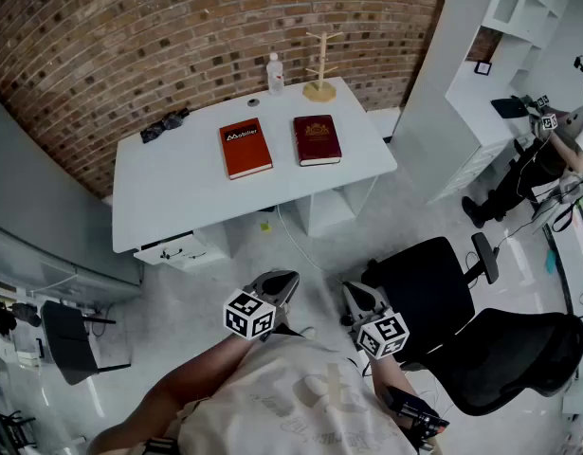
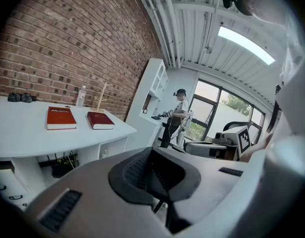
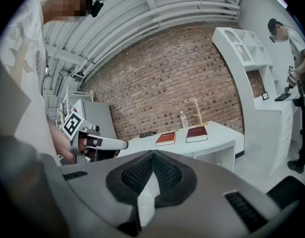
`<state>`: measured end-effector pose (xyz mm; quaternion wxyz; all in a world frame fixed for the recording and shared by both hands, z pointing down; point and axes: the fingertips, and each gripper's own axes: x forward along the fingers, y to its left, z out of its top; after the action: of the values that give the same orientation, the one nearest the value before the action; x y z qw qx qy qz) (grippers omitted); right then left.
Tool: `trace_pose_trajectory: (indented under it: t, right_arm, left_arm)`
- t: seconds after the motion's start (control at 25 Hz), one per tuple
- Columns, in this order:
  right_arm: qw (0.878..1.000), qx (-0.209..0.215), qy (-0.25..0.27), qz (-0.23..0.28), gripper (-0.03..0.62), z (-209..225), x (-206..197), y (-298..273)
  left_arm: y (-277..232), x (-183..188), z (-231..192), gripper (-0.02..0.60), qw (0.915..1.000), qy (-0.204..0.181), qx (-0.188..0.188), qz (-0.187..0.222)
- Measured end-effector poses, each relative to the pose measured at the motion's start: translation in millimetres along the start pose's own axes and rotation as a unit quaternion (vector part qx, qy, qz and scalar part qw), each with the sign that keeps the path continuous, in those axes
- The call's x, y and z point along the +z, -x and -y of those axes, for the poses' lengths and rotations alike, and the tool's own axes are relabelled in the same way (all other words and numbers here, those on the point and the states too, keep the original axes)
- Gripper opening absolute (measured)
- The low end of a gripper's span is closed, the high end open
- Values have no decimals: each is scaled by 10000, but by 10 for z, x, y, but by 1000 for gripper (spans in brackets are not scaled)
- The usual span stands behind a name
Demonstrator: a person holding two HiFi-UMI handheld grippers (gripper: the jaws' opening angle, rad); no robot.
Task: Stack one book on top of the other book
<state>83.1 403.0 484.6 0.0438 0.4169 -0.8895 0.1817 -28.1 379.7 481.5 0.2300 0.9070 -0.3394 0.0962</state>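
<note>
Right gripper [image 3: 152, 155] jaws closed tip to tip. Beyond, red book [image 3: 165, 139] and maroon book [image 3: 196, 133] lie apart on white table [image 3: 217, 133].

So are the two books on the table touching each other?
Apart. The head view shows a strip of bare white table between the orange-red book and the dark red book.

This is an office-style studio with a loft look: a white desk [image 1: 177, 192] stands against a bare brick wall [image 1: 177, 27], and black swivel office chairs [image 1: 433, 287] stand on the pale floor. White open shelving [image 1: 533, 3], tall windows [image 2: 212, 100] and a ceiling strip light [image 2: 244, 44] fit a workspace.
</note>
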Motion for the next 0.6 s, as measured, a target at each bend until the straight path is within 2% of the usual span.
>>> trace_pose_trajectory:
  t: [0.6]
  right_arm:
    - [9999,-70,-78,97,21,143,80,-25]
  left_arm:
    - [-23,31,-49,20,9999,-8,118,-16]
